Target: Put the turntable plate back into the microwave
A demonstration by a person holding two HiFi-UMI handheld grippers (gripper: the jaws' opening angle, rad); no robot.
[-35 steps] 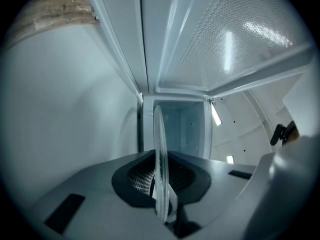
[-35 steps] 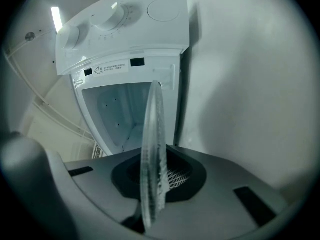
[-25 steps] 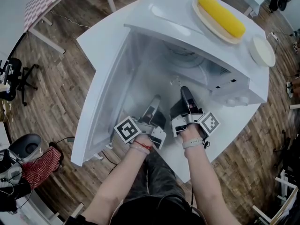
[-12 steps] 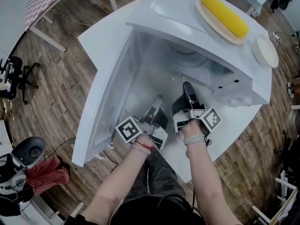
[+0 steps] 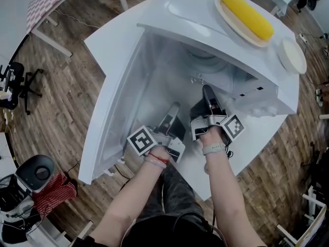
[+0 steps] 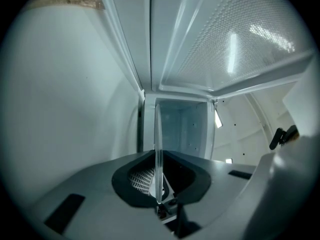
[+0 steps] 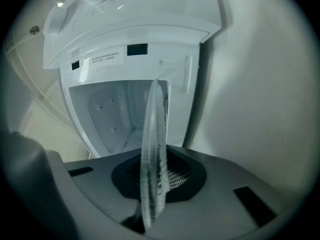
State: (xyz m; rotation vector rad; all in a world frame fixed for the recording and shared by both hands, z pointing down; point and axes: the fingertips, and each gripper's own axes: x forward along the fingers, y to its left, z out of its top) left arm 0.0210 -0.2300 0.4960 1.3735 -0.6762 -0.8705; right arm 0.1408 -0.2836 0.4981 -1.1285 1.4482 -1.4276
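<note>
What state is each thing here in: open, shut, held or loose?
microwave door, swung wide open.
turntable plate, clamped by both grippers before the open cavity.
left gripper, shut on the turntable plate.
right gripper, shut on the turntable plate.
corn, lying on a plate atop the microwave.

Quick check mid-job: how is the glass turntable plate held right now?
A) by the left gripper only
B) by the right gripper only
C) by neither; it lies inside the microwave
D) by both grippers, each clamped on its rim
D: the left gripper has the edge of the turntable plate pinched between its jaws in its own view, and the right gripper shows the same rim clamped in its view.
</note>
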